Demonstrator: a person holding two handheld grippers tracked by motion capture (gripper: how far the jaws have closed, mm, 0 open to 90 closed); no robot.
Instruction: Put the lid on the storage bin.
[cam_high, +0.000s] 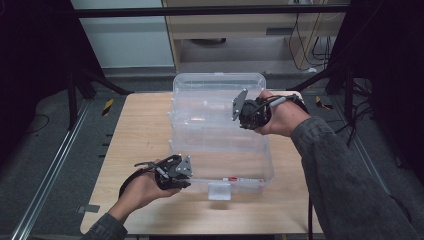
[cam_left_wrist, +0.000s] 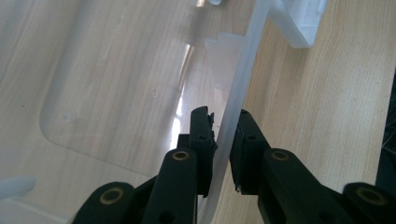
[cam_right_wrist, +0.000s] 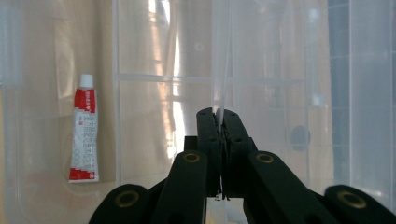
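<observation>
Near the wooden table's (cam_high: 140, 130) front edge, the left gripper (cam_left_wrist: 223, 135) pinches the clear, stiff, slippery plastic storage box's (cam_high: 220, 150) wall; the right gripper (cam_right_wrist: 220, 122) pinches its thin divider, likely fragile.

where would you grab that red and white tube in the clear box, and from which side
Take the red and white tube across its flat middle, coming straight down through the open top of the clear box. It lies flat on the floor of the box, close to the front wall, so a sideways approach looks blocked. Both tools are busy: the left tool pinches the rim, the right tool a thin clear inner wall.
</observation>
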